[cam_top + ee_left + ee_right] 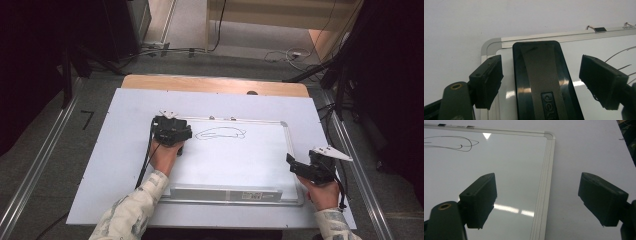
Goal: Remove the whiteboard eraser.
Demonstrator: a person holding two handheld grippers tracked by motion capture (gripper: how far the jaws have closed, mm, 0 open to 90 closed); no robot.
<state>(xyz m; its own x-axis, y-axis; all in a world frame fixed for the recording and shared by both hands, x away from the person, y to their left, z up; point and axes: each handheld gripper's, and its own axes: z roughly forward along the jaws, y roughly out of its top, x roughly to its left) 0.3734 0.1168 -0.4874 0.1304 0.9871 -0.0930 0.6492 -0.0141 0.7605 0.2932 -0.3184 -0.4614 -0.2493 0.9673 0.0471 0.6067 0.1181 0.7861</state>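
A lab: floor rails [30, 170], loose cables [280, 54], dark stands [345, 75].

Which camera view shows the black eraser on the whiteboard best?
The left gripper view: the eraser lies close up between the open jaws, not gripped, with its label partly readable. In the high view the left gripper covers that spot on the whiteboard.

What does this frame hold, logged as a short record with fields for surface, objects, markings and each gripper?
surface: whiteboard lying flat on a white sheet
object: black eraser on the board's corner
markings: looping pen scribble right of the eraser
left gripper: open, fingers straddling the eraser, gaps both sides
right gripper: open, nothing between its fingers, above the board's right frame
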